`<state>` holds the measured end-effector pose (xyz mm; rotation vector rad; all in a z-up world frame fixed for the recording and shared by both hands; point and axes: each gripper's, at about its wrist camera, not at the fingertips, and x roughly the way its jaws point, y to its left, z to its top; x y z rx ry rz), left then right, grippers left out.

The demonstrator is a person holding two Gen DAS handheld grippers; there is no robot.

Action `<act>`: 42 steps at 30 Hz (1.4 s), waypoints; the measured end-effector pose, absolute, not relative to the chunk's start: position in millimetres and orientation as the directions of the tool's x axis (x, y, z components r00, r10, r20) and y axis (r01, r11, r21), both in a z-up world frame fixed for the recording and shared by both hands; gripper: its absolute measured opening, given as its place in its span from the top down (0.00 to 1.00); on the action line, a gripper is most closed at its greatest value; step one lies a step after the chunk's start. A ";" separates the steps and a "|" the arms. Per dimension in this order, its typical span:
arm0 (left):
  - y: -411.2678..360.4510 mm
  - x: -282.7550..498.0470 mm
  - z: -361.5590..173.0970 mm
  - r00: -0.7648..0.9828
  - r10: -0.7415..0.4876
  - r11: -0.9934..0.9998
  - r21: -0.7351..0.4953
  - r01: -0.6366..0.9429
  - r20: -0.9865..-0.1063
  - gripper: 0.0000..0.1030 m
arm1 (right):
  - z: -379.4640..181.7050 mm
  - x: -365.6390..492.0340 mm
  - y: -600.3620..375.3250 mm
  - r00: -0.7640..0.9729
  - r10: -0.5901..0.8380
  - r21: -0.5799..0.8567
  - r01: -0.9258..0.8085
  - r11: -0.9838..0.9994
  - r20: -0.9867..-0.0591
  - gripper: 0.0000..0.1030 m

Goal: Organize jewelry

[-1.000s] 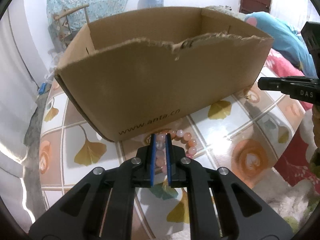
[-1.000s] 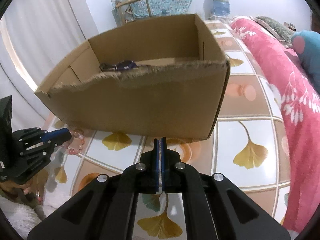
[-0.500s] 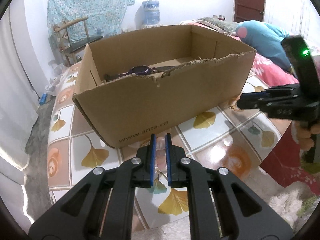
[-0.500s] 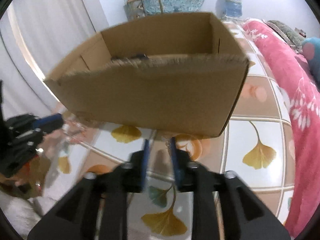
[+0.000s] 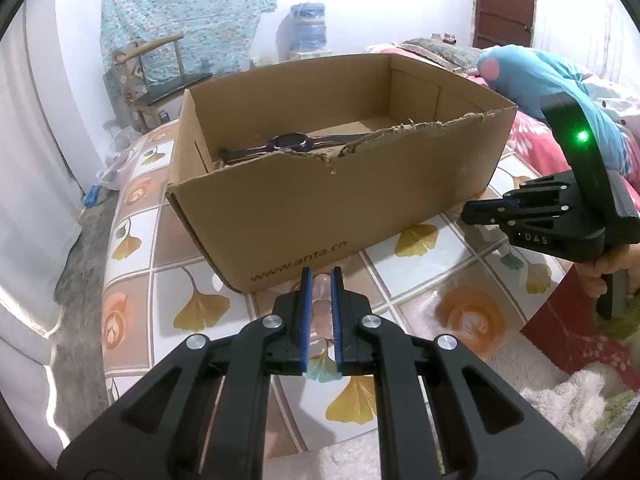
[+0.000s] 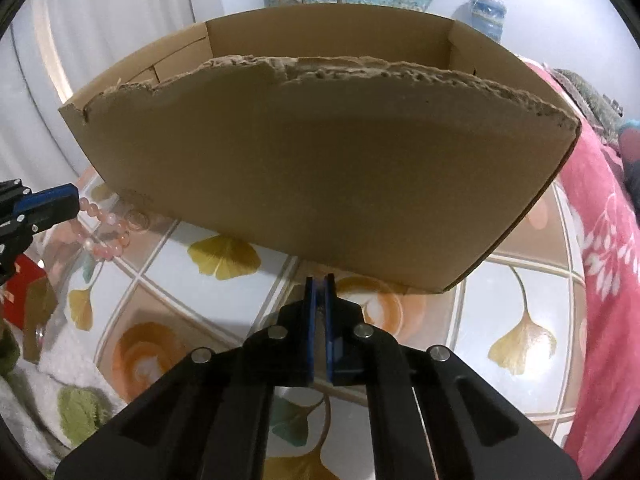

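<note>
My left gripper (image 5: 320,274) is shut on a pink bead bracelet (image 5: 320,300), just in front of the cardboard box (image 5: 320,208). In the right wrist view the left gripper (image 6: 74,200) shows at the left edge, and the bracelet (image 6: 106,234) hangs from its tips above the table. A dark watch (image 5: 290,142) lies inside the box behind its torn front rim. My right gripper (image 6: 319,280) is low at the box's near wall, its jaws closing to a thin slit with nothing visible between them. It also appears at the right in the left wrist view as the right gripper (image 5: 468,213).
The box stands on a table covered with a ginkgo-leaf tile pattern (image 5: 400,272). A pink floral bedspread (image 6: 608,240) lies to the right. A white fluffy rug (image 6: 48,364) is below the table edge. A chair (image 5: 160,68) and a water bottle (image 5: 306,28) stand at the back.
The left gripper has risen with the bracelet, lifting it off the table, so the box's inside now shows. The right gripper opened briefly and shut again while sinking toward the box's wall.
</note>
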<state>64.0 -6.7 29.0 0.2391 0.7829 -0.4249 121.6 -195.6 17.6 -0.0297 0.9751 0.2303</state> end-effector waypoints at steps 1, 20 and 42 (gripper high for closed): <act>-6.0 63.8 30.1 0.633 -0.281 0.890 0.051 0.453 -0.721 0.92 | 18.7 121.0 -199.9 0.542 0.194 0.107 -0.188 0.976 -0.818 0.97; -12.9 45.2 122.3 0.745 -0.400 0.845 0.101 0.526 -0.535 0.92 | 146.0 96.0 -220.9 0.727 0.361 0.245 -0.266 0.932 -0.584 0.97; -126.0 227.5 86.5 0.268 -0.535 0.679 -0.219 0.701 -0.801 0.92 | 157.2 183.1 -244.2 0.759 0.340 0.154 -0.307 0.939 -0.555 0.97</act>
